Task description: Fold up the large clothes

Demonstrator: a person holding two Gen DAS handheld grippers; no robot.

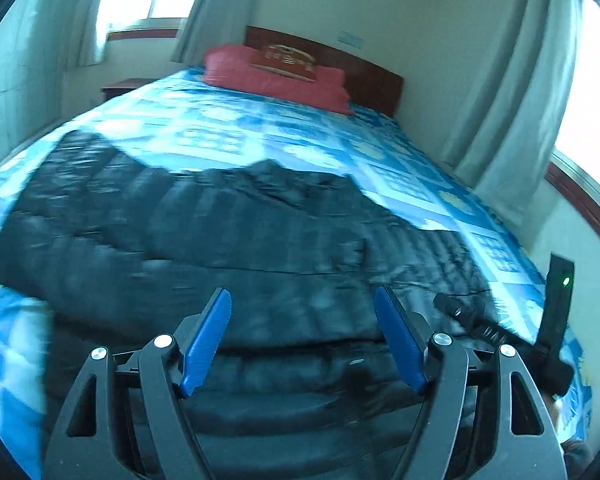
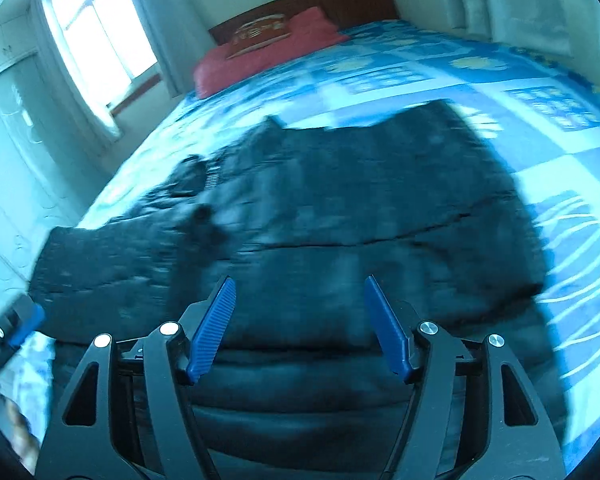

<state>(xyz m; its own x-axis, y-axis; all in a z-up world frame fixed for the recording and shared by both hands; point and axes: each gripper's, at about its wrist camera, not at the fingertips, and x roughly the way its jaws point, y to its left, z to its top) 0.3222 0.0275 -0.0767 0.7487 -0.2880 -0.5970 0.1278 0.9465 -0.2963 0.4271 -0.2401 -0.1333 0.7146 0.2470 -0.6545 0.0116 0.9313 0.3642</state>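
Observation:
A large black quilted jacket [image 1: 228, 232] lies spread flat across the near end of the bed; it also shows in the right wrist view [image 2: 340, 200]. My left gripper [image 1: 302, 300] is open and empty, hovering just above the jacket's near edge. My right gripper [image 2: 300, 288] is open and empty, also above the near edge. Part of the right gripper shows at the right of the left wrist view [image 1: 556, 320]. A blue fingertip [image 2: 28, 324] of the left gripper shows at the left edge of the right wrist view. Both views are motion-blurred.
The bed has a blue and white patterned cover [image 1: 260, 128] [image 2: 420, 68]. A red pillow [image 1: 276, 76] [image 2: 260, 52] lies by the dark wooden headboard [image 1: 360, 72]. Curtains [image 1: 512, 92] hang on the right and a window [image 2: 92, 40] on the left.

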